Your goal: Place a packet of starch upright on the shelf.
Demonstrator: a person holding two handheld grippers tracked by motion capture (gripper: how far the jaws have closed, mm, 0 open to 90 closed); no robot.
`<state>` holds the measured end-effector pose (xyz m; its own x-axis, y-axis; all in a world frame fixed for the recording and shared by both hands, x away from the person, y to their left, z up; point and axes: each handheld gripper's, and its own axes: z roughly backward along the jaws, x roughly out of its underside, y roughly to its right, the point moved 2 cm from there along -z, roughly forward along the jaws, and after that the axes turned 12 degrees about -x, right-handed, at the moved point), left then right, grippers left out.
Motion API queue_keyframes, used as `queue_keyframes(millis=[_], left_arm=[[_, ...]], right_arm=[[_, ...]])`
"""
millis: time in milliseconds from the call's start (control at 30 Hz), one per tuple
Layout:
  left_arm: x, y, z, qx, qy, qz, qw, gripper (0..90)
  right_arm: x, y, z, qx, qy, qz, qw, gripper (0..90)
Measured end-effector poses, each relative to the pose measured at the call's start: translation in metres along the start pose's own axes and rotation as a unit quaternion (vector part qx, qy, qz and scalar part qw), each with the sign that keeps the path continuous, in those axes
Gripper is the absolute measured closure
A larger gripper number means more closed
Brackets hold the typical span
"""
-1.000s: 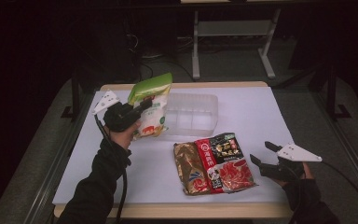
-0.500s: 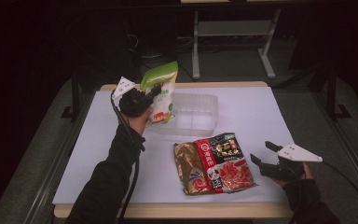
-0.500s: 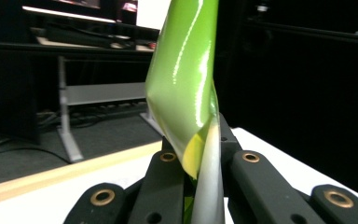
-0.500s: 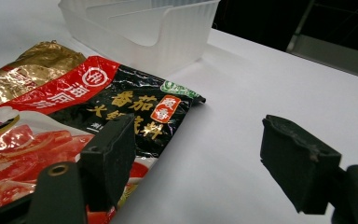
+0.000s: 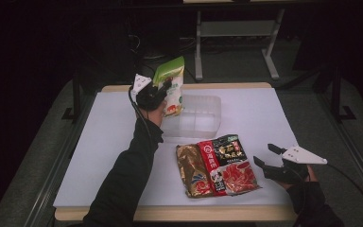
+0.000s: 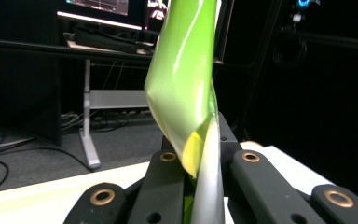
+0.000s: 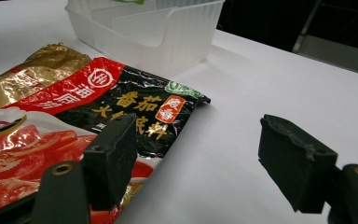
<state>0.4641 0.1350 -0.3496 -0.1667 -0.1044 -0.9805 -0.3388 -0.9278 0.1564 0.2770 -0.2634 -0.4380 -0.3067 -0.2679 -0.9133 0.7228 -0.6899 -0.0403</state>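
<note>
My left gripper (image 5: 163, 90) is shut on a green and white snack packet (image 5: 171, 81), which stands nearly upright over the left end of a clear plastic bin (image 5: 203, 125). In the left gripper view the packet's green edge (image 6: 186, 84) rises from between the closed jaws of the left gripper (image 6: 200, 158). A red, black and gold sauce packet (image 5: 217, 163) lies flat in front of the bin. My right gripper (image 5: 263, 154) rests just right of it, open. Its jaws have just closed a little with nothing between them, and the right gripper (image 7: 198, 154) frames bare table beside the sauce packet (image 7: 74, 107).
A white sheet (image 5: 104, 142) covers the table, with wooden edges at front and back. The clear bin (image 7: 168, 37) stands beyond the sauce packet. Behind the table are a metal stand (image 5: 236, 33) and dark floor with cables.
My left hand has carried the green packet away from me and to the right, from beside the bin's left end to over it, and the packet now stands more upright. The right gripper stayed put.
</note>
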Motion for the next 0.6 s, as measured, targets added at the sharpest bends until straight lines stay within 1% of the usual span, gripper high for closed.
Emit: queue_keyframes(millis=[67,100,133,167,200,267,300,333,400,433,467,500,533,567,600], left_arm=[[0.004,0.000,-0.005,-0.012,0.002,-0.004,0.9999,85.4],[0.004,0.000,-0.005,-0.012,0.002,-0.004,0.9999,85.4],[0.006,-0.001,-0.007,-0.023,0.007,-0.006,0.9997,85.4],[0.006,-0.001,-0.007,-0.023,0.007,-0.006,0.9997,85.4],[0.008,-0.004,-0.006,-0.035,0.012,0.010,0.9993,85.4],[0.009,-0.006,-0.005,-0.044,0.020,0.015,0.9987,85.4],[0.011,-0.005,-0.005,-0.048,0.017,0.010,0.9987,85.3],[0.013,-0.006,-0.005,-0.051,0.020,0.006,0.9985,85.3],[0.017,-0.008,-0.004,-0.053,0.019,0.010,0.9983,85.2],[0.019,-0.008,-0.004,-0.056,0.018,0.004,0.9982,85.1],[0.021,-0.008,-0.004,-0.059,0.018,-0.007,0.9981,84.8],[0.024,-0.008,-0.004,-0.066,0.011,-0.022,0.9975,84.1],[0.028,-0.010,-0.004,-0.067,0.007,-0.023,0.9975,84.0],[0.033,-0.012,-0.004,-0.064,0.002,-0.021,0.9978,83.9],[0.037,-0.013,-0.004,-0.055,-0.002,-0.018,0.9983,83.0]], right_arm=[[0.000,0.000,0.000,-0.002,0.002,0.002,1.0000,27.9],[0.000,0.000,0.000,-0.002,0.002,0.002,1.0000,27.9],[0.000,0.000,0.000,-0.004,0.002,0.002,1.0000,28.2],[0.000,-0.001,0.000,-0.004,0.001,0.002,1.0000,28.2],[0.001,0.000,-0.001,-0.004,0.002,0.002,1.0000,28.2],[0.001,0.000,-0.001,-0.005,0.001,-0.002,1.0000,28.4],[0.001,0.000,-0.001,-0.005,0.000,-0.001,1.0000,28.5],[0.001,0.000,-0.002,-0.005,-0.001,0.000,1.0000,28.5],[0.001,-0.001,-0.002,-0.007,-0.001,0.002,1.0000,28.7],[0.001,-0.001,-0.002,-0.007,-0.001,0.002,1.0000,28.7],[0.001,-0.001,-0.002,-0.006,-0.001,0.003,1.0000,28.7],[0.001,-0.001,-0.002,-0.007,-0.002,0.002,1.0000,28.8],[0.001,-0.002,-0.002,-0.009,-0.002,0.002,1.0000,28.9],[0.001,-0.001,-0.003,-0.009,-0.003,0.003,1.0000,28.8],[0.002,-0.001,-0.003,-0.008,-0.003,0.002,1.0000,28.9]])
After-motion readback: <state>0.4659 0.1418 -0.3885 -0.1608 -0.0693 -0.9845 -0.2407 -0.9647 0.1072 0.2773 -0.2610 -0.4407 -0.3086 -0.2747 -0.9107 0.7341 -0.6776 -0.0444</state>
